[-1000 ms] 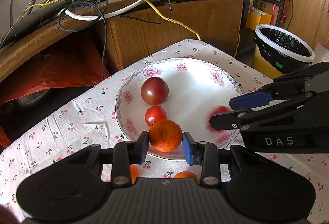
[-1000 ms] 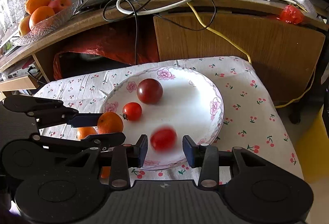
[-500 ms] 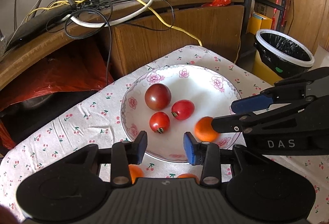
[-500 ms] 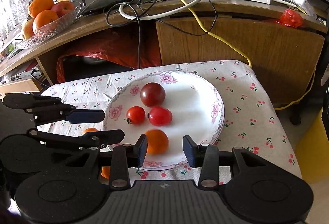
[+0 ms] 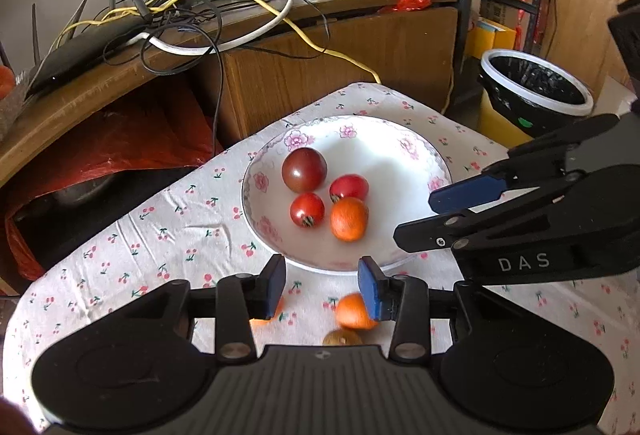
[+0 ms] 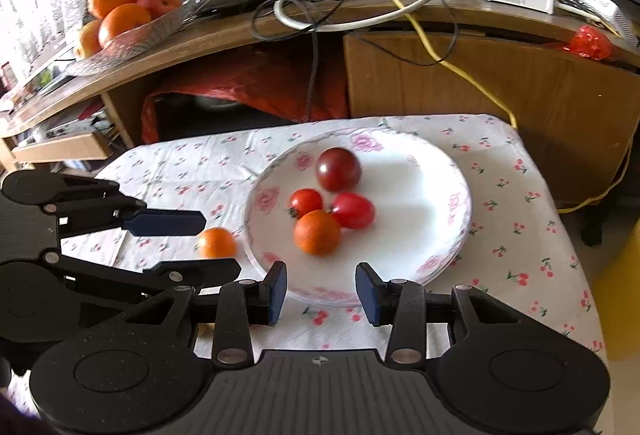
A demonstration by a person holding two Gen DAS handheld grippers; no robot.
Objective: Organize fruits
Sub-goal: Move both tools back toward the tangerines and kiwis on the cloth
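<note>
— Status of plate [image 5: 416, 155]?
— Four fruits on it: dark tomato [image 5: 304, 170], two red ones, one orange [image 5: 349, 218].
— Outstanding?
— Loose oranges [image 6: 216, 243] on the counter (count uncertain). Left gripper [image 5: 322, 287] and right gripper [image 6: 321, 287] both released, empty

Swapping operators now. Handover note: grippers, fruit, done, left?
Left gripper: open, empty, at the plate's near edge.
Right gripper: open, empty, also at the near rim.
Plate holds four: dark tomato, two red tomatoes, one orange.
Left on the cloth: an orange beside the plate's left side, another orange by the left gripper, and a brownish fruit partly hidden under it.
Next: plate those, probably nearest orange first.
</note>
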